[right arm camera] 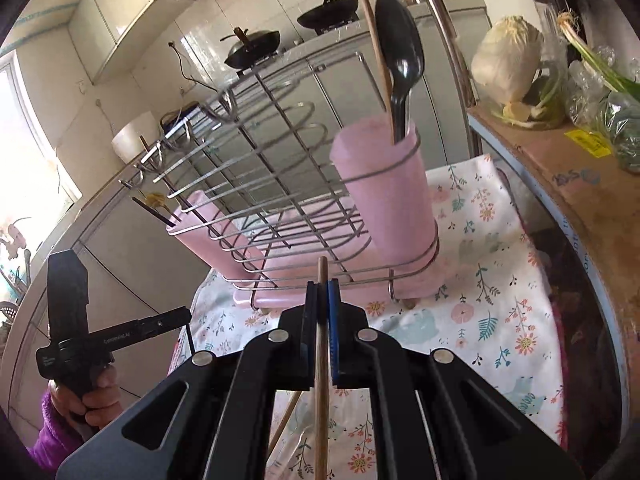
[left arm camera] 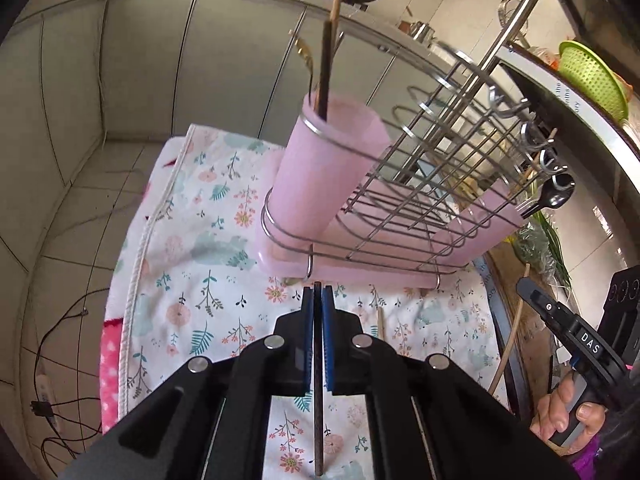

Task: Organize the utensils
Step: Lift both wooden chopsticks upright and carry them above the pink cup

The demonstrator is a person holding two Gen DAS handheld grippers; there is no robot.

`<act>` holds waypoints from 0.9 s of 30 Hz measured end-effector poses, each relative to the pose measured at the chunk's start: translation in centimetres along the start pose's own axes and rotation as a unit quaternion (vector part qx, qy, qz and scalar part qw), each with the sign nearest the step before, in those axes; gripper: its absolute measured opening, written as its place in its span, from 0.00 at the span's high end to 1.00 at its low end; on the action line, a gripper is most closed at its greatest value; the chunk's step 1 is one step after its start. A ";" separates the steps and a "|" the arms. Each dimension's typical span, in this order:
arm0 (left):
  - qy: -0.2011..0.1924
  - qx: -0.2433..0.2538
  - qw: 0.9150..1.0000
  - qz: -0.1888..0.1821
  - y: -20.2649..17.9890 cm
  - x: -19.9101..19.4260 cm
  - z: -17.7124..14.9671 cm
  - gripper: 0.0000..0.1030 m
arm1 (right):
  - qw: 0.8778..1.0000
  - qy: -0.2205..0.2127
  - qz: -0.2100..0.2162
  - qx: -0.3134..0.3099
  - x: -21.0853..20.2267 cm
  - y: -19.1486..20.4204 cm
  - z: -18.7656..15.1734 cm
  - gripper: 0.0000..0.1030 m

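Left gripper (left arm camera: 318, 292) clamped on a dark chopstick (left arm camera: 318, 400), tips just short of the pink tray's (left arm camera: 280, 264) near edge on the floral cloth (left arm camera: 192, 280). Right gripper (right arm camera: 323, 292) pinching a wooden chopstick (right arm camera: 321, 380) likewise. Beyond, wire rack (right arm camera: 280, 168) with two pink cups: one (left arm camera: 316, 168) holding chopsticks, the other (right arm camera: 384, 192) a black spoon (right arm camera: 400, 52) and wooden chopstick. Farther back, woks (right arm camera: 328, 10) on the counter.

Left gripper (left arm camera: 317, 300) jaws clamped, right gripper (right arm camera: 322, 296) jaws clamped
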State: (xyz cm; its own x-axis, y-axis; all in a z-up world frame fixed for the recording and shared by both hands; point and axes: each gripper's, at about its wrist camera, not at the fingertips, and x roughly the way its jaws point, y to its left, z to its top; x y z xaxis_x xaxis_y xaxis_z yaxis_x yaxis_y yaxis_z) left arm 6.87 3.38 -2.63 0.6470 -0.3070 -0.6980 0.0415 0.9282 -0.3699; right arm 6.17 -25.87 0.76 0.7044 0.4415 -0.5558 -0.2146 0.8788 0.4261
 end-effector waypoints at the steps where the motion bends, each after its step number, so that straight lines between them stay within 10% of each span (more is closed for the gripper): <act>1: -0.012 0.006 1.000 0.002 -0.3 -0.7 -0.1 0.97 | 1.000 -0.010 -0.001 -0.006 -0.5 0.2 0.1 0.95; 27: -0.150 0.094 0.984 -0.001 -4.1 -10.1 -1.6 0.97 | 0.988 -0.122 -0.009 -0.098 -7.8 4.4 -0.5 0.95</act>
State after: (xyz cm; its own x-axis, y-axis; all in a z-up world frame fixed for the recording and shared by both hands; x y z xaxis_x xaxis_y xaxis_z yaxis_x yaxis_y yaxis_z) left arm -1.00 2.34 4.94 0.8408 -0.2593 -0.4751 0.1644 0.9587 -0.2322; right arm -0.59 -25.32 6.66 0.8462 0.3895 -0.3635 -0.3102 0.9149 0.2583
